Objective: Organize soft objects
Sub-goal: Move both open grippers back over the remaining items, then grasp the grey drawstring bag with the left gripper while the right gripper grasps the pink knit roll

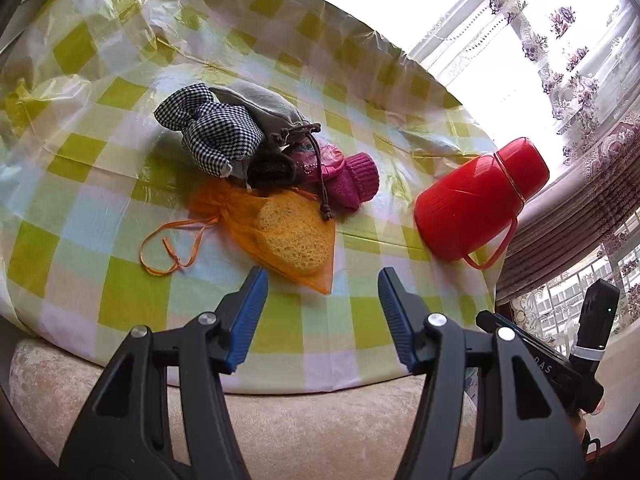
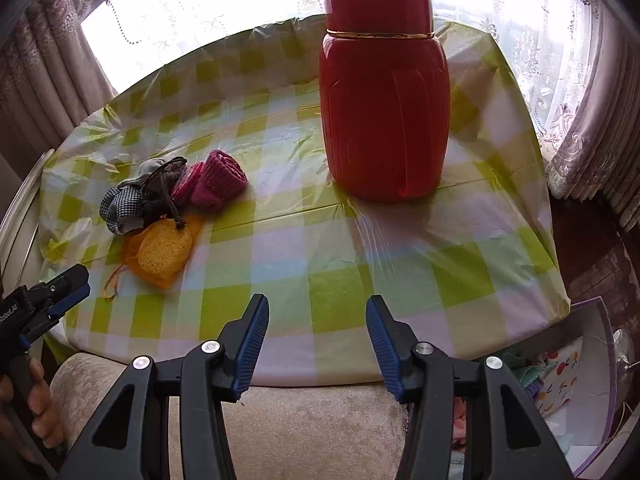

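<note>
A heap of soft things lies on the checked tablecloth (image 1: pixel 120 288): a houndstooth cloth (image 1: pixel 212 136), a grey drawstring pouch (image 1: pixel 264 108), a pink knitted piece (image 1: pixel 356 184) and an orange mesh bag (image 1: pixel 240 216) holding a yellow sponge (image 1: pixel 288 236). My left gripper (image 1: pixel 322 280) hovers open just in front of the mesh bag, nothing between its blue pads. The right wrist view shows the same heap (image 2: pixel 160 208) far to the left. My right gripper (image 2: pixel 318 304) stands open over bare cloth near the table's front edge, holding nothing. The left gripper (image 2: pixel 76 280) shows at that view's left edge.
A tall red thermos jug (image 2: pixel 384 112) stands upright right of the heap. A beige cushion (image 2: pixel 320 420) lies below the table's front edge. A box (image 2: pixel 600 312) with patterned fabrics sits low at the right. Curtains (image 1: pixel 560 60) hang behind the table.
</note>
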Tool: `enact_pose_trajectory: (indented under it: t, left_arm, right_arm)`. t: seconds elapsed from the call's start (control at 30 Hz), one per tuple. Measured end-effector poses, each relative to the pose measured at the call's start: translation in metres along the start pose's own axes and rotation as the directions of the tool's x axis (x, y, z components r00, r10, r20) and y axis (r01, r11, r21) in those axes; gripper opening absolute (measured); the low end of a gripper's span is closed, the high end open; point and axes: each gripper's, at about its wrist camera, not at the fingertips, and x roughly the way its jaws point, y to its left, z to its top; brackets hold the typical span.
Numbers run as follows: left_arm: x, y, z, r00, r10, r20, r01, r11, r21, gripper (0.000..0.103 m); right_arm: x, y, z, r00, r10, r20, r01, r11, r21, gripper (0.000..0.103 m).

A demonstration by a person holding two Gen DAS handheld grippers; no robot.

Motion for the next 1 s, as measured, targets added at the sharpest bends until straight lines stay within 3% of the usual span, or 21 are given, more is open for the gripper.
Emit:
enact_pose_trajectory:
  t: [0.67,1.0]
  left_arm:
    - [0.013,0.037,0.078,0.993,0.059,0.105,-0.054,0.997,-0.05,0.061]
    - [0.056,0.042,0.125,0.998,-0.021,0.061,0.027,0.996,-0.091,0.063]
  right_arm:
    - [0.067,0.071,0.071,0.997,0.074,0.028,-0.074,0.997,0.009,0.059]
    - [0.114,0.076,0.095,0.989,0.146,0.006,-0.146,0.979,0.139,0.06]
